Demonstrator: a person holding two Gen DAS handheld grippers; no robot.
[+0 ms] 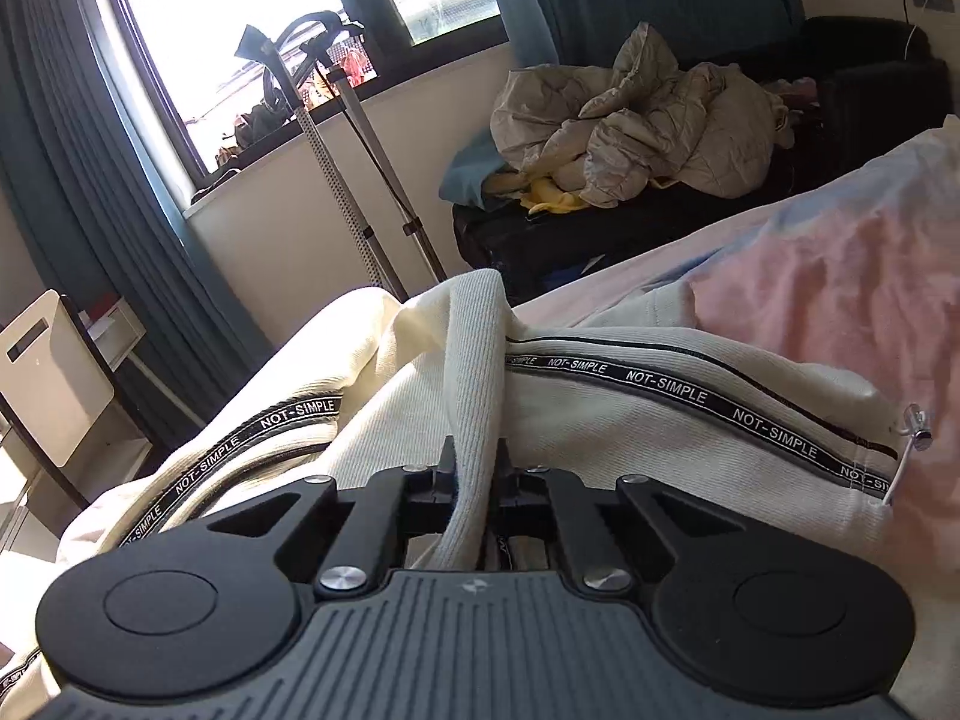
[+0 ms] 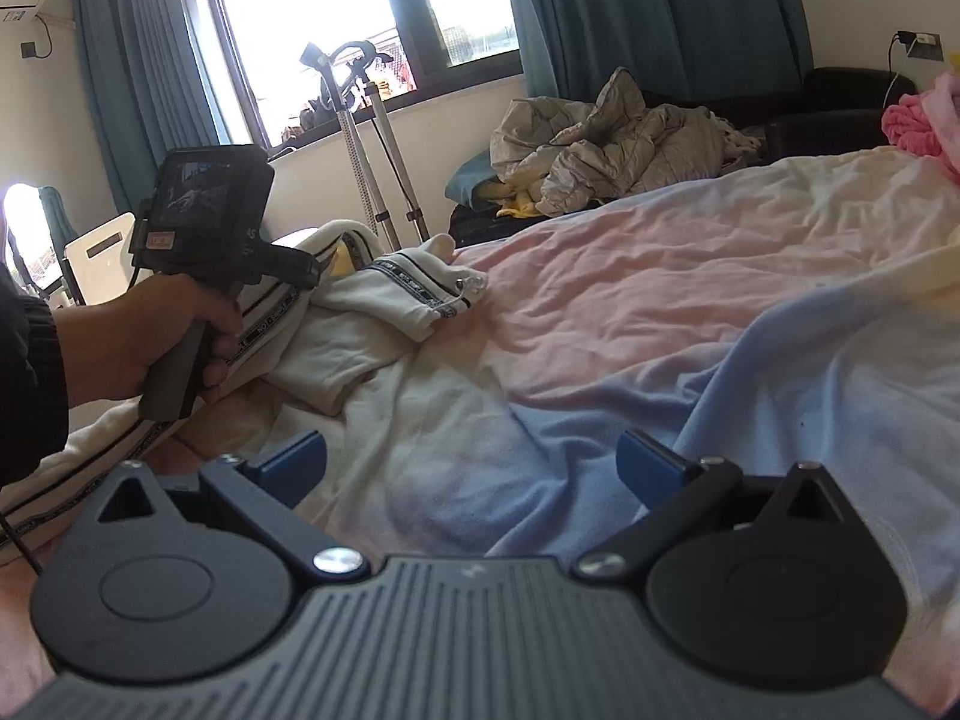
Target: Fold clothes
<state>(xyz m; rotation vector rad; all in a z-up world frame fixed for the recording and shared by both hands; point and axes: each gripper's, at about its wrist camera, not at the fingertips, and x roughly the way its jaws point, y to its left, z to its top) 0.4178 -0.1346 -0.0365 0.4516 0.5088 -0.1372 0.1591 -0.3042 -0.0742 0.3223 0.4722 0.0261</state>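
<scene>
A cream ribbed garment [image 1: 630,420] with black "NOT-SIMPLE" tape trim lies bunched on the bed. My left gripper [image 1: 475,468] is shut on a raised fold of this garment, which runs up between the black fingers. In the right wrist view the same garment [image 2: 384,306] lies at the left of the bed, with the hand-held left gripper body [image 2: 216,228] over it. My right gripper [image 2: 474,462] is open and empty, its blue fingertips [image 2: 651,459] spread just above the pink and blue bedsheet [image 2: 690,300].
A black sofa [image 1: 600,228] beyond the bed holds a crumpled beige quilted jacket [image 1: 636,126]. A metal stand [image 1: 354,180] leans by the window. A pink knit item [image 2: 918,120] lies at the bed's far right. A white chair [image 1: 48,378] stands at the left.
</scene>
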